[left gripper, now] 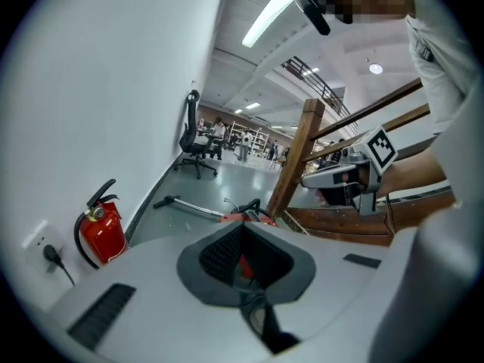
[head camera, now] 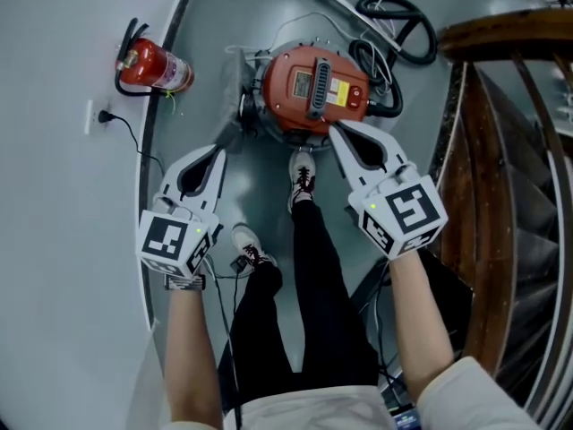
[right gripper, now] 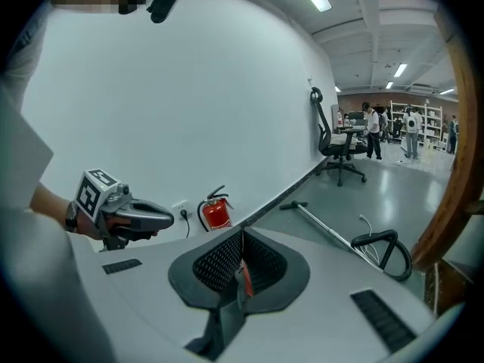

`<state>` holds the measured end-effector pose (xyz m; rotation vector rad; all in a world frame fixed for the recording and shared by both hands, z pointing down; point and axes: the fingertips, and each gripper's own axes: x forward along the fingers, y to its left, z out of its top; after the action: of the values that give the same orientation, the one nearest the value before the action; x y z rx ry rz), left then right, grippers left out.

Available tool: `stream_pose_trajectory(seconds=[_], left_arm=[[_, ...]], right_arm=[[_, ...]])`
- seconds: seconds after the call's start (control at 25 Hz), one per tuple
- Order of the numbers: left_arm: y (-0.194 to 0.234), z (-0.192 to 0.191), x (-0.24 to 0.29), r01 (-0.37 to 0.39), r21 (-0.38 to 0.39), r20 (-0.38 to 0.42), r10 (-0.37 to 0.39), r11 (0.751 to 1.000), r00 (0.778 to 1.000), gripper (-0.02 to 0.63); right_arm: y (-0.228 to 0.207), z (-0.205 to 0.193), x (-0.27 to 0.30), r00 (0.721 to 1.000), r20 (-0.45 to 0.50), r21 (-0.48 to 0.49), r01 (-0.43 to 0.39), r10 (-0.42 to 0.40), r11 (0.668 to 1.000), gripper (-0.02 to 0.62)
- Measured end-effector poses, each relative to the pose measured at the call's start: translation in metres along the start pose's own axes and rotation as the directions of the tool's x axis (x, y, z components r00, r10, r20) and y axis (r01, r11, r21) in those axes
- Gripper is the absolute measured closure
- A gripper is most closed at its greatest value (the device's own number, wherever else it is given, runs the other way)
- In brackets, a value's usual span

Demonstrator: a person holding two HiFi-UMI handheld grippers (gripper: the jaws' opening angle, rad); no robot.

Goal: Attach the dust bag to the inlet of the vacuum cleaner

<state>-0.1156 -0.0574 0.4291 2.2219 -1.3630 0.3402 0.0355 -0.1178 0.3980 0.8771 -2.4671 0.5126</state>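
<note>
Against wall, fire extinguisher; hose behind vacuum cleaner; left gripper, right gripper jaws clenched, empty.

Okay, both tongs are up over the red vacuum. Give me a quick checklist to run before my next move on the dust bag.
1. Nothing in the left tongs: ok, they are shut and empty.
2. Nothing in the right tongs: ok, they are shut and empty.
3. Location of the dust bag: cannot tell, no view shows one plainly.
4. Inlet of the vacuum exposed: cannot tell, only its red top and handle show.
5. Room around the vacuum: not ok, the hose lies coiled beside it and a shoe stands close to it.
</note>
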Motion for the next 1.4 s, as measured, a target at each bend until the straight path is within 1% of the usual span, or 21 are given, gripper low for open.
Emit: stream_pose_trajectory(seconds=[0.08, 0.32, 0.44, 0.6, 0.72, 0.88, 1.12, 1.28, 1.4], left_arm=[[-0.007, 0.014, -0.007, 0.001, 0.001, 0.003, -0.001, 1.0, 1.0, 0.604], [-0.031, 0.061, -0.033, 0.017, 0.065, 0.029, -0.019, 0.998, 0.999, 0.604], [-0.044, 0.082, -0.052, 0.015, 0.086, 0.039, -0.019, 0.996, 0.999, 0.604], [-0.066, 0.116, -0.08, 0.022, 0.103, 0.068, -0.03, 0.994, 0.997, 0.604], [-0.082, 0.144, -0.099, 0.026, 0.129, 0.096, -0.038, 0.991, 0.995, 0.604], [-0.095, 0.177, -0.128, 0.002, 0.158, 0.135, -0.024, 0.987, 0.991, 0.604], [-0.104, 0.201, -0.165, -0.032, 0.2, 0.183, -0.005, 0.979, 0.983, 0.604], [-0.118, 0.228, -0.188, -0.065, 0.242, 0.199, 0.016, 0.968, 0.98, 0.604], [-0.129, 0.241, -0.202, -0.062, 0.28, 0.222, -0.002, 0.958, 0.975, 0.604]], right_arm=[[0.003, 0.011, -0.013, 1.0, 0.009, -0.005, 0.004, -0.004, 1.0, 0.566], [0.013, 0.055, -0.058, 0.997, 0.073, -0.018, 0.021, -0.02, 1.0, 0.566], [0.025, 0.075, -0.081, 0.995, 0.102, -0.025, 0.016, -0.013, 1.0, 0.566], [0.04, 0.1, -0.112, 0.993, 0.116, -0.053, 0.024, -0.017, 0.998, 0.566], [0.05, 0.122, -0.135, 0.989, 0.147, -0.07, 0.027, -0.017, 0.997, 0.566], [0.067, 0.148, -0.162, 0.984, 0.18, -0.119, 0.03, -0.009, 0.992, 0.566], [0.09, 0.18, -0.193, 0.975, 0.222, -0.165, 0.039, -0.002, 0.986, 0.566], [0.101, 0.201, -0.213, 0.967, 0.253, -0.198, 0.062, -0.01, 0.978, 0.566], [0.111, 0.215, -0.23, 0.962, 0.274, -0.211, 0.076, -0.015, 0.974, 0.566]])
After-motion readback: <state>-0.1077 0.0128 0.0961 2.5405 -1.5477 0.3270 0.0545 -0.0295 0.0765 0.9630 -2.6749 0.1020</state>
